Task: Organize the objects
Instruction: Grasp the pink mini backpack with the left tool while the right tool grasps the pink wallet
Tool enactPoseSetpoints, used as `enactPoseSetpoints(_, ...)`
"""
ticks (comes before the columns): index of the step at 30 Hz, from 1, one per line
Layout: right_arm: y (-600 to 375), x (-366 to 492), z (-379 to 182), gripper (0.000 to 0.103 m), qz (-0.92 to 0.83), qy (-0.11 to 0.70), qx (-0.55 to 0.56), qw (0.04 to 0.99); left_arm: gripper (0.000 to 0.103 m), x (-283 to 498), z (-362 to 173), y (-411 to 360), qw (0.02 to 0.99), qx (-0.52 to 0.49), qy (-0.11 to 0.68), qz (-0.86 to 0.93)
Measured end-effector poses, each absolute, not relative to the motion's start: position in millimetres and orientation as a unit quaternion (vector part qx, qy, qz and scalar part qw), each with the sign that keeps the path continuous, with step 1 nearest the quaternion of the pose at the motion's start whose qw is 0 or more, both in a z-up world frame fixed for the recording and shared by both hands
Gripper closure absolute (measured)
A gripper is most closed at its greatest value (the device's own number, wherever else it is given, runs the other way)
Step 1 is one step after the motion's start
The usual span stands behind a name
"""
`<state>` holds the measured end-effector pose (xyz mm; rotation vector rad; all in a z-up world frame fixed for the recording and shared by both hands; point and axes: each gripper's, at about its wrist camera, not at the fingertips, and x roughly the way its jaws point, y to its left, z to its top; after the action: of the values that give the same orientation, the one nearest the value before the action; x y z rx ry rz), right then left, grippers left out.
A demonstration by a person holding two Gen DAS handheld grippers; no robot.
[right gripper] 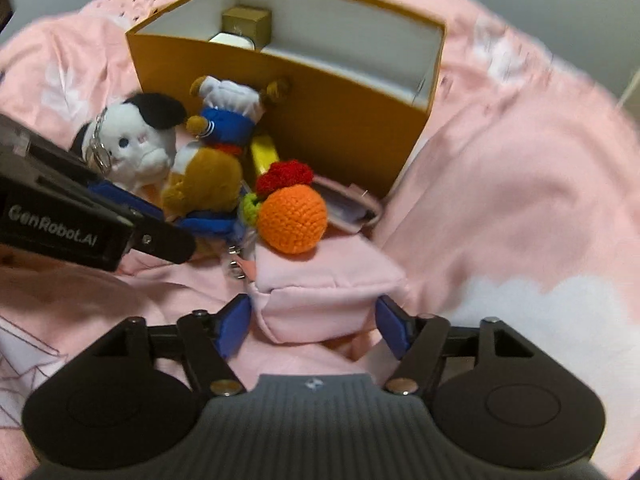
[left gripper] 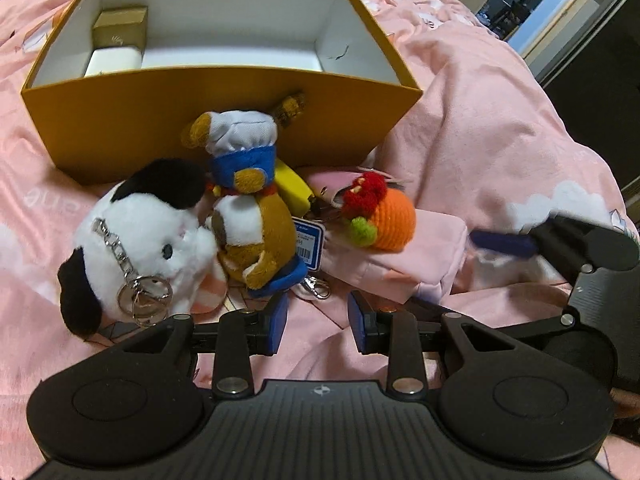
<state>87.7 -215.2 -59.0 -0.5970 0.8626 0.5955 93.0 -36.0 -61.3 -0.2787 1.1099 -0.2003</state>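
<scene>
Box first: mustard-yellow card with a white inside, sitting open on the pink bedspread, and tucked into its far-left corner are a small gold carton and a white one right in front of it; the rest of the floor shows bare white. Down in front of the box wall, a huddle of toys: a black-and-white plush dog with a metal chain and key ring, a brown bear in a chef's hat tipped head-down against the wall, a yellow item wedged behind it, and a crocheted orange with a red tuft perched on a soft pink pouch. Right gripper has its blue pads spread wide on either side of the pouch's near end, whether they touch the fabric I can't tell. Left gripper hangs open over bare bedding, just short of the bear and a loose clasp, nothing between its fingers.
</scene>
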Motion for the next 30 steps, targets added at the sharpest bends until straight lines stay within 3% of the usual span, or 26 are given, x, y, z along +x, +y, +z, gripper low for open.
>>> enactPoseSetpoints(4, -202.0, 76.0, -57.3, 0.028, 0.291, 0.362, -0.344, 0.816, 0.066, 91.8, -61.0, -43.5, 0.844, -0.111, 0.515, -0.097)
enactPoseSetpoints(6, -199.9, 79.4, -57.4, 0.041, 0.301, 0.374, -0.343, 0.808, 0.066, 90.5, -60.2, -41.4, 0.846, -0.111, 0.513, -0.094)
enactPoseSetpoints(8, -200.0, 85.0, -60.0, 0.045, 0.301, 0.391, -0.336, 0.802, 0.066, 90.6, -60.0, -38.1, 0.848, -0.114, 0.510, -0.089)
enactPoseSetpoints(10, -202.5, 87.7, -57.7, 0.059, 0.303, 0.404, -0.322, 0.801, 0.066, 90.7, -58.6, -36.8, 0.850, -0.116, 0.507, -0.087)
enactPoseSetpoints(15, -214.8, 92.3, -41.2, 0.069, 0.310, 0.424, -0.265, 0.809, 0.066, 88.4, -53.4, -35.1, 0.857, -0.115, 0.494, -0.088)
enactPoseSetpoints(30, -231.5, 116.6, 31.6, 0.071, 0.389, 0.434, 0.024, 0.812, 0.068, 67.5, -3.7, -4.3, 0.894, -0.134, 0.425, -0.052)
